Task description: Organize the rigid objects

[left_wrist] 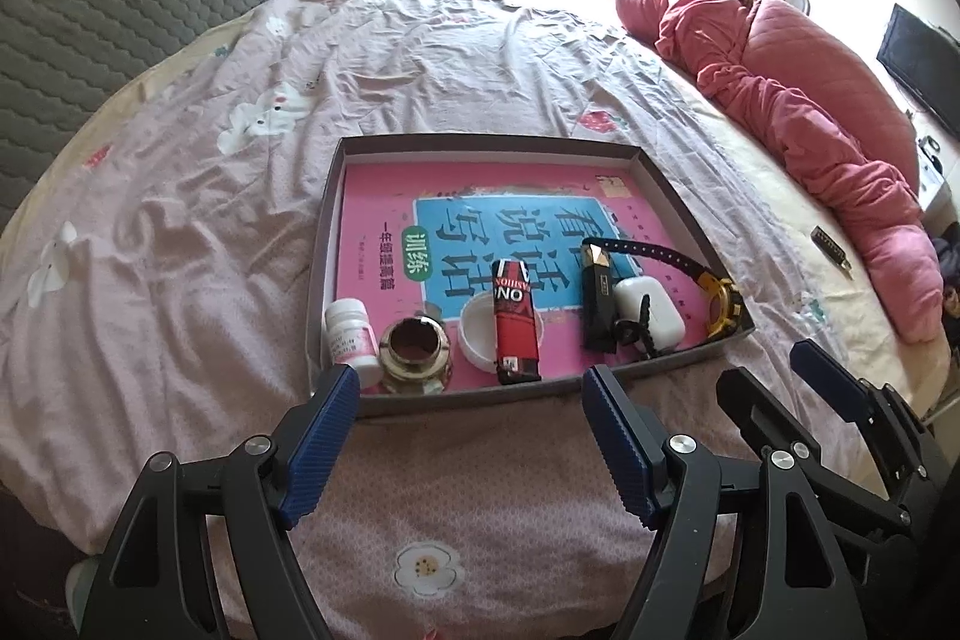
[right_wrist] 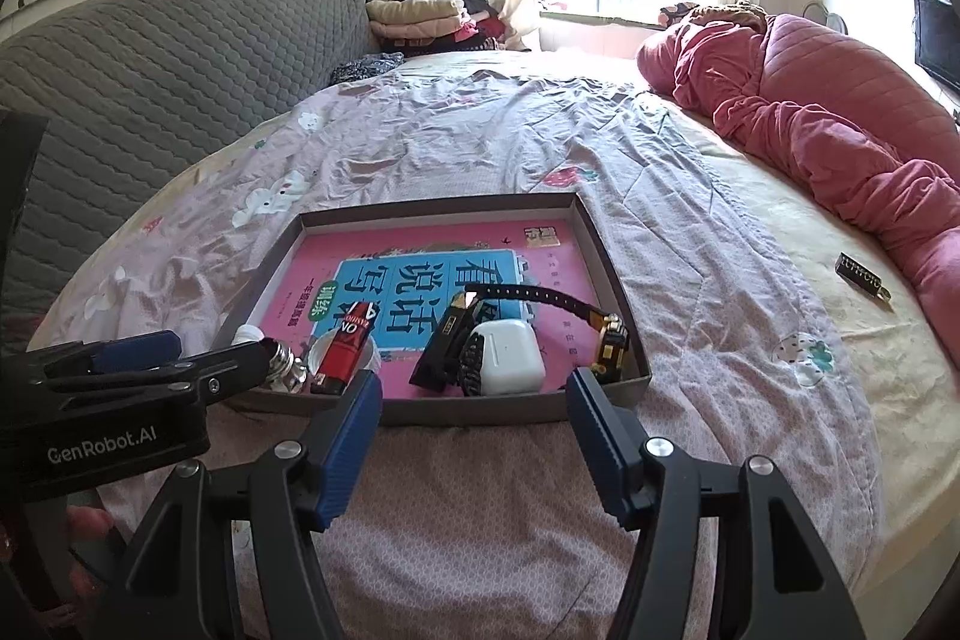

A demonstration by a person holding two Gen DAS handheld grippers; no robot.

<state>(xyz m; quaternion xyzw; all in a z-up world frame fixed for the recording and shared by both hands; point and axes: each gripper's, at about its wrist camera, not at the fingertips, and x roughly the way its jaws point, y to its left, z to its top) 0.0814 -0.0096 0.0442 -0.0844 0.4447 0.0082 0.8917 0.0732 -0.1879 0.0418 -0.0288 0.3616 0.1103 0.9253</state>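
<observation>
A shallow grey box [left_wrist: 489,143] [right_wrist: 606,250] lies on the bed with a pink book [left_wrist: 384,196] on its floor. Along its near side sit a white pill bottle [left_wrist: 348,331], a metal ring fitting [left_wrist: 414,349], a white lid [left_wrist: 474,334], a red lighter [left_wrist: 515,322] [right_wrist: 348,343], a black-gold lighter [left_wrist: 600,298], a white earbud case [left_wrist: 651,313] [right_wrist: 507,361] and a black-gold watch [left_wrist: 723,301] [right_wrist: 612,346]. My left gripper [left_wrist: 471,388] is open and empty just before the box's near wall. My right gripper [right_wrist: 474,391] is open and empty there too.
A small dark object [right_wrist: 861,274] [left_wrist: 831,244] lies on the cream sheet to the right of the box. A rolled pink quilt [right_wrist: 840,124] runs along the right side. A grey quilted headboard [right_wrist: 150,64] stands on the left. Folded clothes [right_wrist: 420,16] are stacked at the far end.
</observation>
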